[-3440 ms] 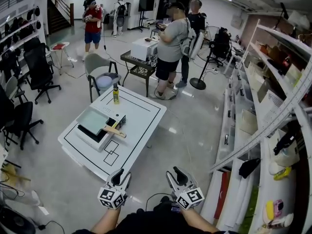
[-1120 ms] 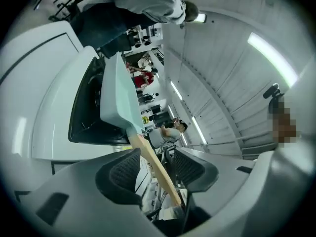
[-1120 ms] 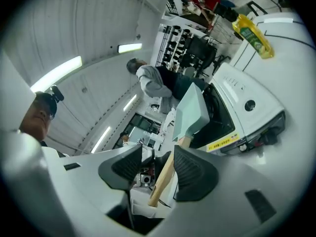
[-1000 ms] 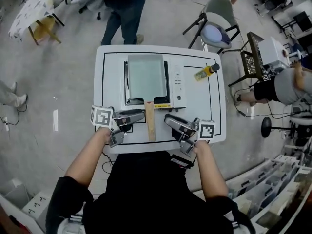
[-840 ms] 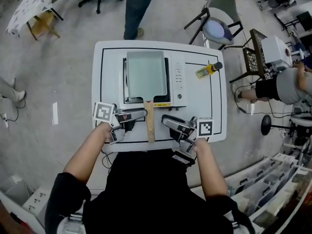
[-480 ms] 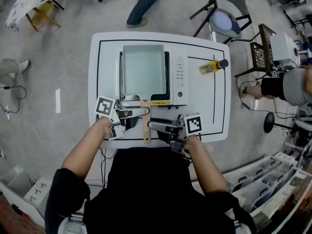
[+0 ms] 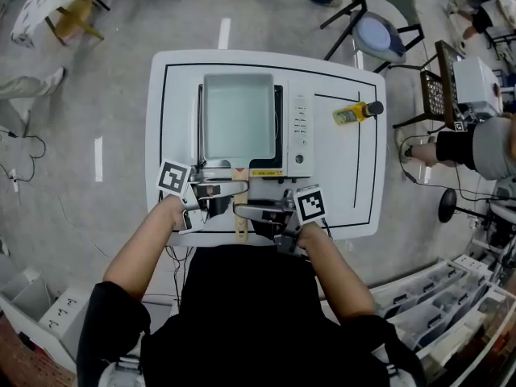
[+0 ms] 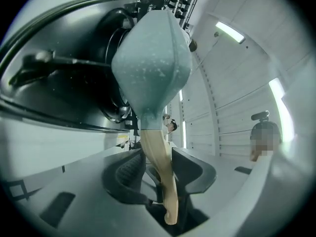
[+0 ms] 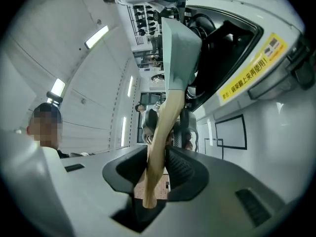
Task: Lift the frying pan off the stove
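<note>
Left gripper (image 7: 234,188) (image 8: 158,157): jaws pressed onto the wooden handle (image 7: 240,228) (image 8: 160,181) of the frying pan (image 7: 238,118), one jaw on each side. It reaches in from the handle's left and holds the part nearest the pan body. Its marker cube sits at its outer, left end.

Right gripper (image 7: 242,211) (image 9: 157,154): jaws likewise closed on the same handle (image 9: 154,172), gripping from the handle's right. Its grip lies just nearer the person than the left gripper's. The fingertips of the two grippers almost meet across the wood.

Frying pan: rectangular, pale blue-green. It lies directly beyond both grippers, over the burner of the stove (image 7: 297,135). In the left gripper view its underside (image 8: 150,65) rises above the jaws, against the dark stove body (image 8: 64,73). In the right gripper view the pan (image 9: 180,53) shows edge-on above the jaws. No view shows whether it has left the burner.

Stove: white single-burner unit. Its control strip lies beyond and right of the right gripper. A yellow label on its front edge (image 9: 252,68) is just right of the handle.

Table (image 7: 355,192): white top with black lines, carrying the stove. Both grippers hover at its near edge.

Bottle (image 7: 355,112): yellow with a dark cap, lying on its side. It is well right of and beyond the right gripper.

Chair (image 7: 379,35): past the table's far right corner, well apart from both grippers.
</note>
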Tool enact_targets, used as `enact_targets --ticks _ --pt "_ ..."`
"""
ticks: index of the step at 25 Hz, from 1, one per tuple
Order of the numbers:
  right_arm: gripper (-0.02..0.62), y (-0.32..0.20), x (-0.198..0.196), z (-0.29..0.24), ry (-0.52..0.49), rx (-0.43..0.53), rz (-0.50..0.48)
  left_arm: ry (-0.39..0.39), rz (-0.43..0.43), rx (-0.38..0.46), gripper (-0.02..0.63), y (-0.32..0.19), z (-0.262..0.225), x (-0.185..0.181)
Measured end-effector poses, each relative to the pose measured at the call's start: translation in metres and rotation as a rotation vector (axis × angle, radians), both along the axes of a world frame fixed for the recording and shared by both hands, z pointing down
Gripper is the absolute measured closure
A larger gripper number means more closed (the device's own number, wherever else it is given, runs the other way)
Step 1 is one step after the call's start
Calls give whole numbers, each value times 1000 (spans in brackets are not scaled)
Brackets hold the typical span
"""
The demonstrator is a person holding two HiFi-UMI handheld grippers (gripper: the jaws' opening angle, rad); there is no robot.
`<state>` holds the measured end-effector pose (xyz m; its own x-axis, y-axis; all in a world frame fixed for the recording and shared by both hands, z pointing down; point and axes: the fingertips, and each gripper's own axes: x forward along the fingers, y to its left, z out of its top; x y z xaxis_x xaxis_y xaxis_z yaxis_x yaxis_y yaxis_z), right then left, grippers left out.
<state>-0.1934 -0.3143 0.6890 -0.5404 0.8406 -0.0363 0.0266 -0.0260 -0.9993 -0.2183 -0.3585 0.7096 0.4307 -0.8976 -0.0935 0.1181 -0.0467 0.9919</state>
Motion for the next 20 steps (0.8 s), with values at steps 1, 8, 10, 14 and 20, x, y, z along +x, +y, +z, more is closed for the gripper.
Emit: enact_targets --ticks 1,8,10,14,20 --pt "469 0 1 0 -4 1 0 3 0 3 428 0 0 1" --pt "468 -2 2 -2 -70 36 38 -20 22 22 453 0 -4 3" --pt "465 -1 3 -9 -82 21 61 -5 26 24 453 2 -10 5" --pt "465 3 1 -21 -104 34 84 -7 26 27 454 6 -27 3" --pt "465 16 -4 -58 -183 16 127 -31 38 31 454 18 -71 1"
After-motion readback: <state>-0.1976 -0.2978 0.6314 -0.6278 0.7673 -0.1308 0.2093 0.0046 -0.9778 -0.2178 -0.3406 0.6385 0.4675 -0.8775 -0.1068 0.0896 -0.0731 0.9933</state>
